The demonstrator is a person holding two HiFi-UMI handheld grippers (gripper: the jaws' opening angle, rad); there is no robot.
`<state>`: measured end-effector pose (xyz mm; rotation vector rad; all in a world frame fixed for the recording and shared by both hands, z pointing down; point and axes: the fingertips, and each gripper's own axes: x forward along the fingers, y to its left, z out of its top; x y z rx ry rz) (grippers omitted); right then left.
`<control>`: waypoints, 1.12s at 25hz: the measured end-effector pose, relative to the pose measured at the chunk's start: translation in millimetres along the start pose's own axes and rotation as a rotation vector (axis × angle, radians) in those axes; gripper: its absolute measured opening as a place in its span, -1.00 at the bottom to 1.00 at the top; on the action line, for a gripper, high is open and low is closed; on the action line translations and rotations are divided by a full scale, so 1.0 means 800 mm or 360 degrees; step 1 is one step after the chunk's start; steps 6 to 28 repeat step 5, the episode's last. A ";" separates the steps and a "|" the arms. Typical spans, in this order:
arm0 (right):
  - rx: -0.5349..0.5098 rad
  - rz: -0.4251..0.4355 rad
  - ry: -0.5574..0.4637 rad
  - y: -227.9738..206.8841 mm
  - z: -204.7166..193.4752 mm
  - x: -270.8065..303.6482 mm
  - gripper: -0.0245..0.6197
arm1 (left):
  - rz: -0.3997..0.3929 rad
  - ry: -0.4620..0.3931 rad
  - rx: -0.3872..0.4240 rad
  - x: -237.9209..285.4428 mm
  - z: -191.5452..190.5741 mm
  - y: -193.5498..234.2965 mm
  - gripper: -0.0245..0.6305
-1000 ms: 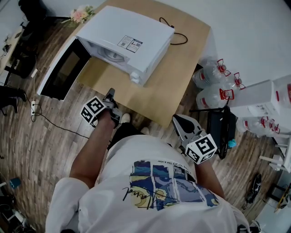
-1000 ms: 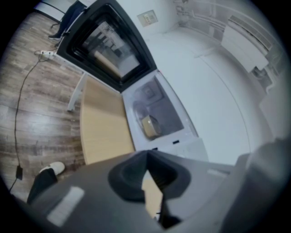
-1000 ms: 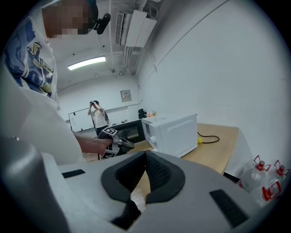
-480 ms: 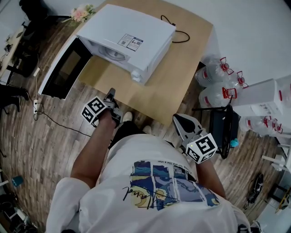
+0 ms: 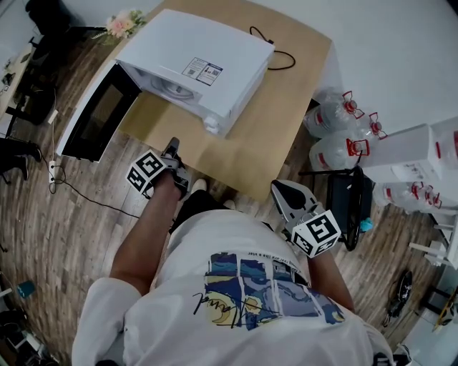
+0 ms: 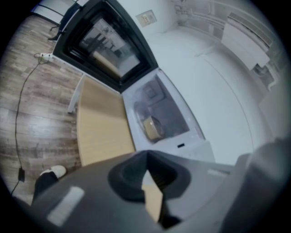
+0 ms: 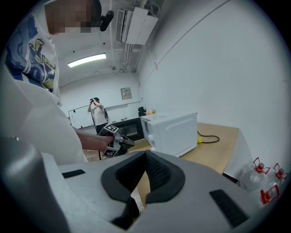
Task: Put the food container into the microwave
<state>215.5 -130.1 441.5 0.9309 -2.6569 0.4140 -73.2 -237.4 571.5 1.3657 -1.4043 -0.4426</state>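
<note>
Food container [image 6: 152, 128] sat inside the cavity of the microwave [image 5: 207, 56], visible only in the left gripper view as a small tan-yellow box on the cavity floor; finer detail could not be resolved. The microwave door [image 5: 96, 113] stood swung fully open, with its dark window panel projecting past the table edge. The microwave rested on the wooden table [image 5: 286, 107], and a black cable [image 5: 276, 54] lay looped on the tabletop behind it.

The left gripper [image 5: 172, 147] was held just off the near table edge, pointing toward the open cavity. Its jaws were pressed together with nothing between them.

The right gripper [image 5: 282, 189] was held lower and to the right, beside the person's torso and clear of the table. Its jaws were likewise pressed together and gripped nothing.

Water bottles [image 5: 336, 132] with red handles stood on the floor to the right of the table. A bunch of flowers [image 5: 126, 21] lay near the far left corner of the table.
</note>
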 end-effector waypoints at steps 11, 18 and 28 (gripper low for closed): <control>-0.0016 0.0000 0.0005 0.001 0.008 0.017 -0.90 | -0.0019 0.0014 -0.0016 0.013 0.009 -0.001 -0.90; -0.0016 0.0000 0.0005 0.001 0.008 0.017 -0.90 | -0.0019 0.0014 -0.0016 0.013 0.009 -0.001 -0.90; -0.0016 0.0000 0.0005 0.001 0.008 0.017 -0.90 | -0.0019 0.0014 -0.0016 0.013 0.009 -0.001 -0.90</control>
